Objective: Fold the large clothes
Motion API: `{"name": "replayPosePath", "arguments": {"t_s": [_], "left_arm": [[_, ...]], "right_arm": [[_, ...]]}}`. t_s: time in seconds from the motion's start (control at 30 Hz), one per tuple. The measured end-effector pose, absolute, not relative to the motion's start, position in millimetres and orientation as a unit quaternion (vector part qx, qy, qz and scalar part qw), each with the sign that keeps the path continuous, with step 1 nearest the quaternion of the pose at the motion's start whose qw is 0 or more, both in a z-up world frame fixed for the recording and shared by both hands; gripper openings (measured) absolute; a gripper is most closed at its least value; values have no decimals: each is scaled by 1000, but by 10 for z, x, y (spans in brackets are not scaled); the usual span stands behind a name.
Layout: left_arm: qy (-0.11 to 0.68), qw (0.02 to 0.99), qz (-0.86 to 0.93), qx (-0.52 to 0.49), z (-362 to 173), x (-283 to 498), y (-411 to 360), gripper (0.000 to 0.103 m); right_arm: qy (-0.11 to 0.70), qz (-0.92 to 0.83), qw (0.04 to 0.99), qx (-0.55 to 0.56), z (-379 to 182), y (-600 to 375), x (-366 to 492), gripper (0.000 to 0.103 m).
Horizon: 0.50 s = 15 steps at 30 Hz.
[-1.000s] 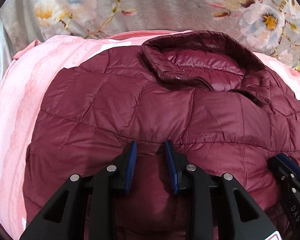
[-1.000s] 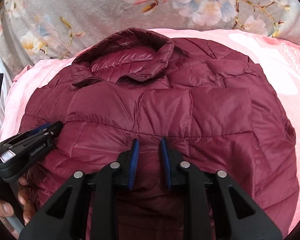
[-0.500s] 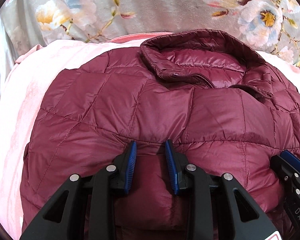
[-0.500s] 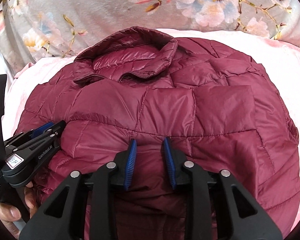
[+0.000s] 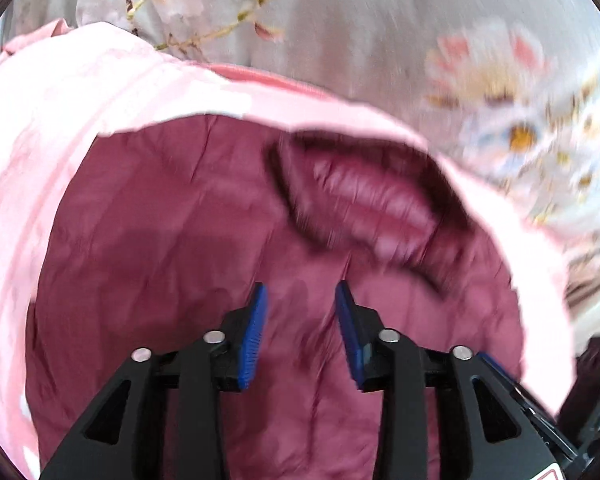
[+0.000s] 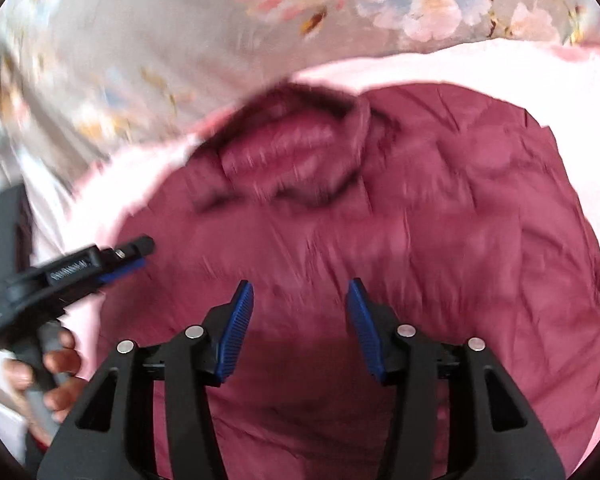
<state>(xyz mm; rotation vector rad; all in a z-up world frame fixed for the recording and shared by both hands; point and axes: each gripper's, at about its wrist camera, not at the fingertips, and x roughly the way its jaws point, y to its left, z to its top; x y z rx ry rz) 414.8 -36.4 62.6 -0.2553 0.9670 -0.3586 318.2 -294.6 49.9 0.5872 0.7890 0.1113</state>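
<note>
The left tongs (image 5: 300, 308) are held apart, with nothing between the blue pads (image 5: 254, 336); only the jacket (image 5: 180, 280) is seen beyond the gap. The right tongs (image 6: 300, 304) are spread wider, likewise empty, poised above the near part of the same jacket (image 6: 440, 240). In the right view the left tongs (image 6: 128, 260) are seen from the side at the jacket's left edge, gripped by a hand (image 6: 48, 376); whether their tips touch the cloth cannot be told through the blur.

The maroon quilted jacket is laid as a compact bundle on a pink cloth (image 5: 40, 160), its collar (image 5: 364, 204) uppermost at the far side. A floral sheet (image 6: 140, 40) is spread beyond.

Both views are smeared, so motion is judged to be under way. A fold is judged to be just laid down and let go, since neither pair holds cloth. Next, either the bundle is to be pressed flat or a fresh edge is to be found; for that, the tongs must be lowered onto a hem and closed firmly, because the puffy, slick fabric is likely to spring open.
</note>
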Motion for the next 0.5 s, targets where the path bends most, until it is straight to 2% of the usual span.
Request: {"name": "replayPosePath", "arguments": {"t_s": [0.1, 0.23, 0.3, 0.33, 0.37, 0.4, 0.5], "left_arm": [[474, 853, -161, -150, 628, 4482, -411, 42], [525, 811, -167, -198, 318, 4861, -505, 42], [534, 802, -158, -215, 186, 4926, -512, 40], [532, 805, -158, -212, 164, 4934, -531, 32], [529, 809, -159, -202, 164, 4926, -558, 13], [524, 814, -170, -183, 182, 4903, -609, 6], [496, 840, -180, -128, 252, 4782, -706, 5]], "right_arm": [[356, 41, 878, 317, 539, -3132, 3427, 48], [369, 30, 843, 391, 278, -3320, 3722, 50], [384, 28, 834, 396, 160, -3317, 3824, 47], [391, 32, 836, 385, 132, -3276, 3864, 34], [397, 37, 842, 365, 130, -3222, 3877, 16], [397, 38, 849, 348, 152, -3175, 3870, 12], [383, 25, 880, 280, 266, -3045, 3773, 9]]}}
